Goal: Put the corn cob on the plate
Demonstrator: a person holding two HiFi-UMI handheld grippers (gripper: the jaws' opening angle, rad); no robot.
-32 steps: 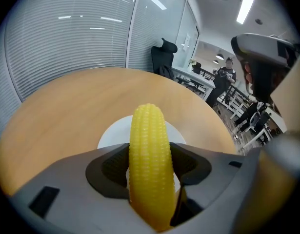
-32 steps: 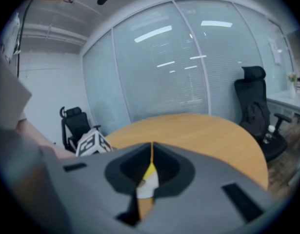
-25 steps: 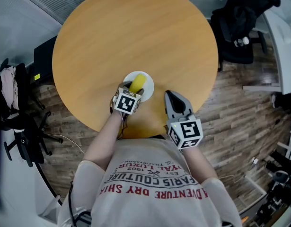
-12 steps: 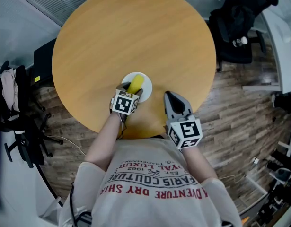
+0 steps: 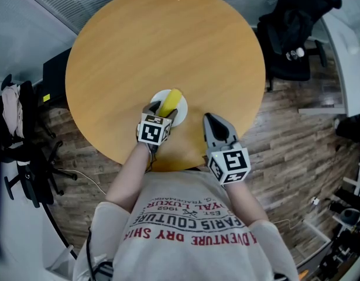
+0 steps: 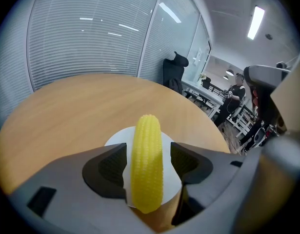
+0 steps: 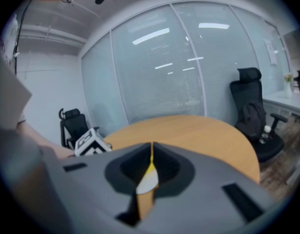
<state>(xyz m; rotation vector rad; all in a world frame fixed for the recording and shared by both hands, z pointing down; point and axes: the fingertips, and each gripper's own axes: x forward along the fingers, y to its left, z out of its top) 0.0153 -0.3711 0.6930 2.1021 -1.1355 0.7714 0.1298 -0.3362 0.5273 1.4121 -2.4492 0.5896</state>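
A yellow corn cob [image 5: 171, 102] lies on a small white plate [image 5: 158, 96] near the round table's front edge. My left gripper [image 5: 163, 111] straddles its near end. In the left gripper view the corn cob [image 6: 147, 160] runs lengthwise between the two dark pads [image 6: 107, 168], with a thin gap on each side and the plate [image 6: 115, 139] under it. The jaws are opening. My right gripper [image 5: 213, 120] hovers just right of the plate, over the table edge. Its jaws [image 7: 152, 147] meet at the tips with nothing in them.
The round wooden table [image 5: 168, 40] carries only the plate. Black office chairs stand off the table at the upper right [image 5: 294, 22] and at the left [image 5: 21, 145]. Glass walls with blinds [image 6: 91, 33] surround the room. Wooden floor lies to the right.
The left gripper has drawn back slightly toward the person and its jaws have spread off the corn cob, which now rests on the plate. The right gripper has stayed still.
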